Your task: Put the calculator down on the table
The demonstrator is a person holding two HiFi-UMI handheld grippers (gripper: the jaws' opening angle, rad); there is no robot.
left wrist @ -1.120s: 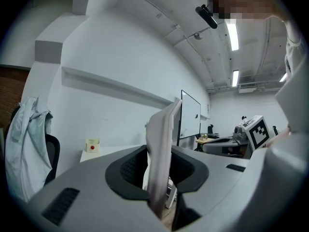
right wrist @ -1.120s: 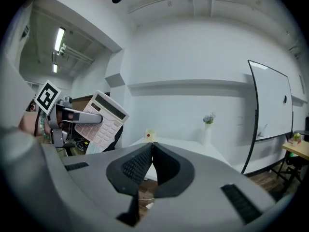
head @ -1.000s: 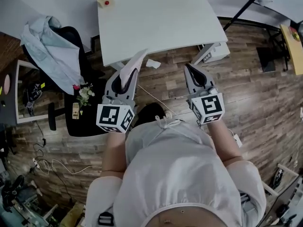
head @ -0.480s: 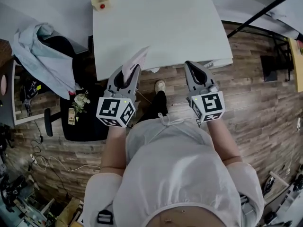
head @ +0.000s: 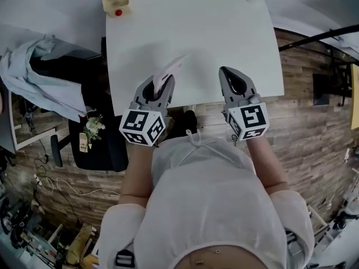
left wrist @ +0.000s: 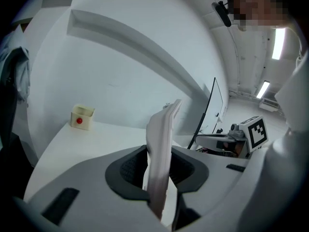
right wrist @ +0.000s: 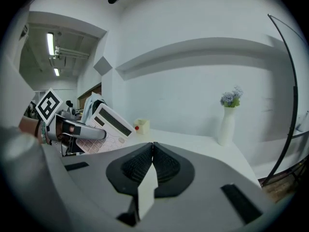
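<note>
White calculator point(head: 171, 70) is clamped edge-on and tilted in the left claw point(head: 161, 83), above the tabletop point(head: 196, 27) near its front edge. Released there, it could topple off. The right claw point(head: 225, 73) is closed, empty.

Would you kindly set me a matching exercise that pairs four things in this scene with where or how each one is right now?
Things:
1. calculator
2. small box with a red dot
3. vase of flowers
4. right gripper

Places or states:
A. jaws together, nothing between them
B. stands near the far right corner of the table
C. held on edge in the jaws of the left gripper, over the table's near edge
D. sits at the table's far left corner

Pairs: 1-C, 2-D, 3-B, 4-A.
</note>
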